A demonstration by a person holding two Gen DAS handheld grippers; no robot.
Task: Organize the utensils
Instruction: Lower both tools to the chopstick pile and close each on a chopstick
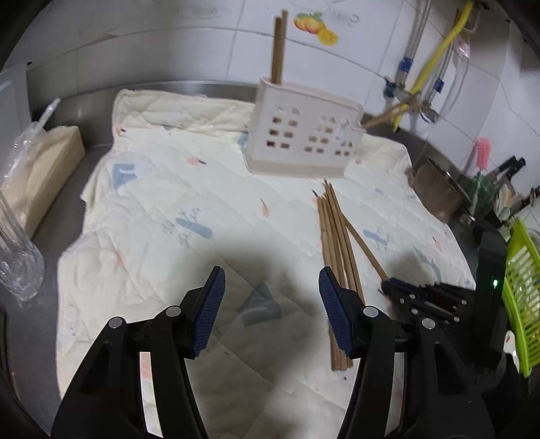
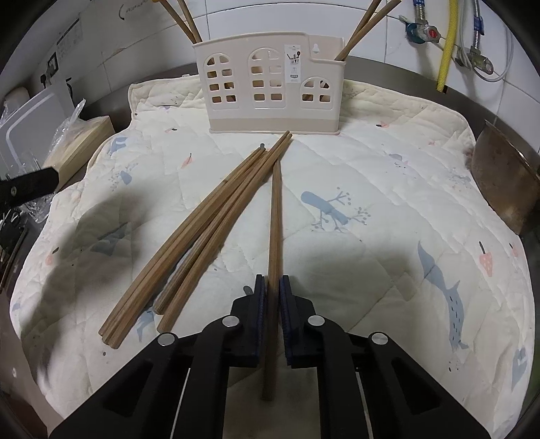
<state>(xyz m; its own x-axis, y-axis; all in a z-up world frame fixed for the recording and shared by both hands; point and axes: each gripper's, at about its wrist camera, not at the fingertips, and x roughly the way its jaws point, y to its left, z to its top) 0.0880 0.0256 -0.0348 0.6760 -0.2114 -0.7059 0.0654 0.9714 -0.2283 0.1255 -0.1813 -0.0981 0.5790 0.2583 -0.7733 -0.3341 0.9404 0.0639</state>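
Observation:
A beige house-shaped utensil holder [image 2: 270, 91] stands upright at the far side of a quilted cloth [image 2: 388, 209]; it also shows in the left wrist view [image 1: 303, 138]. Chopsticks stick out of its left [image 2: 184, 18] and right [image 2: 364, 25] ends. A bundle of several wooden chopsticks [image 2: 202, 233] lies on the cloth, seen too in the left wrist view [image 1: 334, 236]. My right gripper [image 2: 273, 290] is shut on a single chopstick [image 2: 275, 216] that points toward the holder. My left gripper [image 1: 271, 287] is open and empty above the cloth, left of the bundle. The right gripper shows there too [image 1: 405, 290].
A wooden block in plastic wrap [image 1: 40, 169] and a clear glass [image 1: 17, 256] sit at the left. A metal pot [image 1: 438, 192], a green rack [image 1: 519, 290] and knives stand at the right. Pipes and a yellow hose [image 2: 447, 44] run along the tiled wall.

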